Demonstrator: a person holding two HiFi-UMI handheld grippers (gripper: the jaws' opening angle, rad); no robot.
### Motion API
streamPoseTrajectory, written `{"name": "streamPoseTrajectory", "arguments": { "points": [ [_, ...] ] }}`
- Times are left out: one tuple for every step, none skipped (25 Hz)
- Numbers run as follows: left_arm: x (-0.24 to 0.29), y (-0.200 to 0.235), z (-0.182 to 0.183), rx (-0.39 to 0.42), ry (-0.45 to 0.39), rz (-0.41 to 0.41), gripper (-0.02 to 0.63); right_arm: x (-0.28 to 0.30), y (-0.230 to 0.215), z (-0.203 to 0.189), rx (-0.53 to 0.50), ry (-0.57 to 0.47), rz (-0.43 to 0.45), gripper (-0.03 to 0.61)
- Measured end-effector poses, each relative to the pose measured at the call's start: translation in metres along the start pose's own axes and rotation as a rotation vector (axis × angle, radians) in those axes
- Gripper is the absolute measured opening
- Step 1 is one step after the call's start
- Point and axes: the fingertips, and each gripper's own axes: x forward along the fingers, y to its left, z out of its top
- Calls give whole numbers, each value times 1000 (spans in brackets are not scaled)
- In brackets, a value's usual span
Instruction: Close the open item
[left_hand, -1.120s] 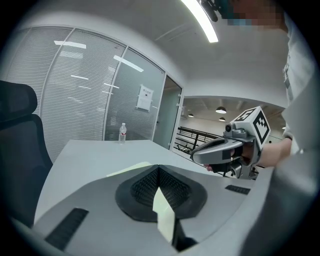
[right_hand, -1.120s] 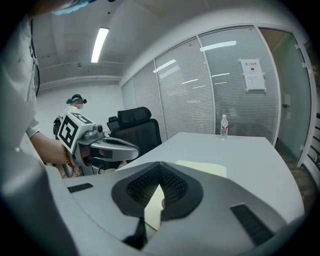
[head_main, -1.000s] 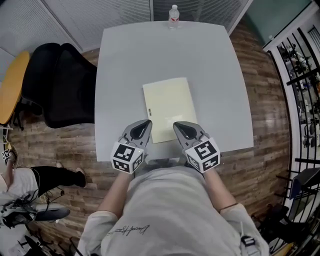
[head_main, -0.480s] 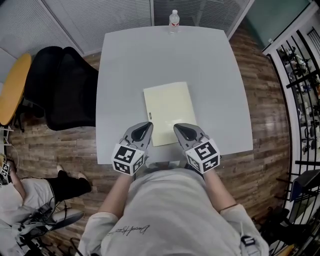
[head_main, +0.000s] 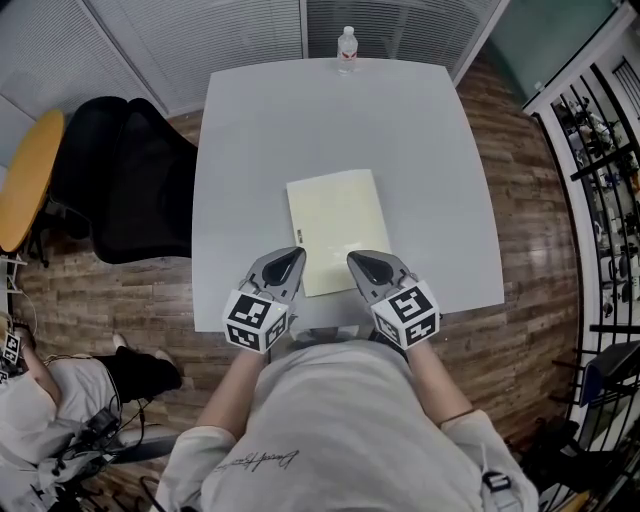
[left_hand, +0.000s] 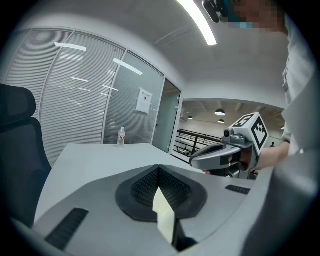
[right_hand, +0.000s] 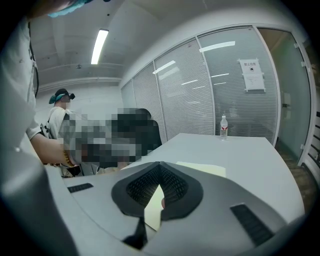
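Observation:
A pale yellow folder (head_main: 337, 228) lies flat on the grey table (head_main: 260, 130), showing as a single rectangle with a small dark mark at its left edge. My left gripper (head_main: 292, 252) hovers at the folder's near left corner and my right gripper (head_main: 358, 257) at its near right corner. Both are shut with nothing held. In the left gripper view the jaws of the left gripper (left_hand: 159, 172) meet, with a sliver of the folder (left_hand: 162, 217) below them. In the right gripper view the folder (right_hand: 205, 169) lies just beyond the right gripper (right_hand: 160, 170).
A water bottle (head_main: 346, 42) stands at the table's far edge. A black office chair (head_main: 130, 180) sits left of the table, beside a round wooden top (head_main: 25, 170). A person crouches on the floor at lower left (head_main: 50, 400). Black railings (head_main: 600, 150) run along the right.
The head view has tilted slightly, so table and folder sit a little lower in frame. Both grippers stay shut near the folder's front edge. The person at lower left has shifted.

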Motion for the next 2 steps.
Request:
{"name": "streamPoseTrajectory", "arguments": {
  "points": [
    [0, 0, 0, 1, 0, -1, 9, 0, 0, 0, 1, 1, 1, 12],
    [0, 0, 1, 1, 0, -3, 8, 1, 1, -1, 1, 2, 2, 12]
  ]
}}
